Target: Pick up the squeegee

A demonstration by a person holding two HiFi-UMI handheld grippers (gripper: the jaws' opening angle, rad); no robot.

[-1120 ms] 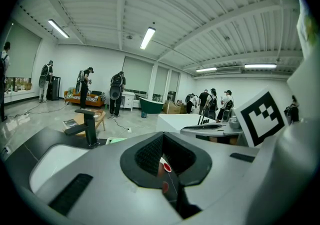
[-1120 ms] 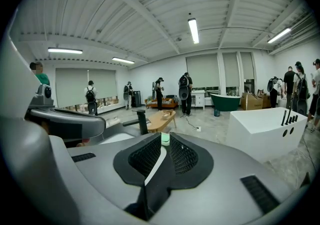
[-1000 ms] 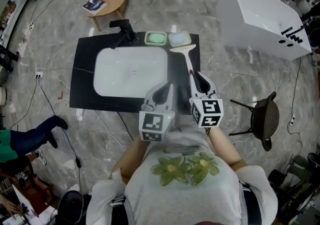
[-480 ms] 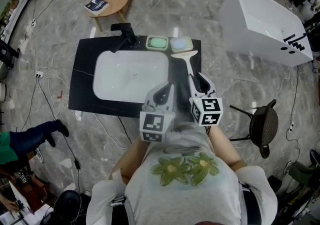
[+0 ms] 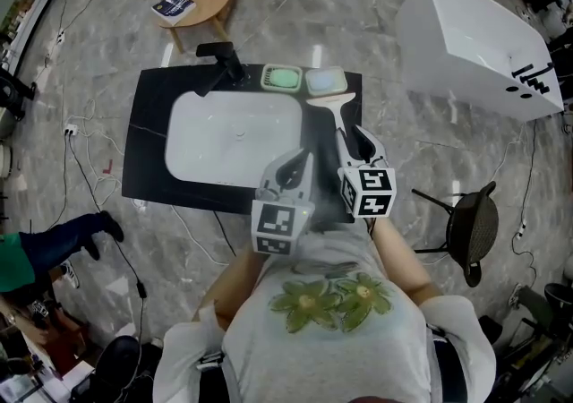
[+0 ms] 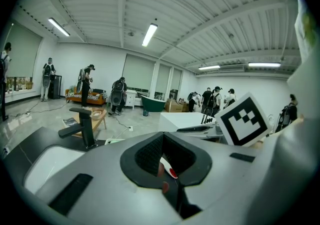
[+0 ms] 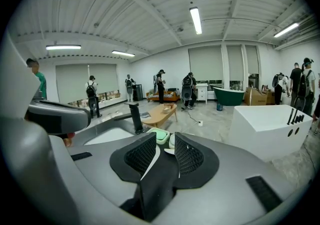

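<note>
The white squeegee [image 5: 335,113] is lying on the black counter [image 5: 148,146], right of the white sink [image 5: 228,137]. The right gripper [image 5: 351,141] is holding its jaws apart around the handle (not squeezing it). The left gripper [image 5: 293,167] is hanging beside it, a little open, holding nothing. Both are staying where they were. A white bathtub [image 5: 466,25] is standing upper right.
</note>
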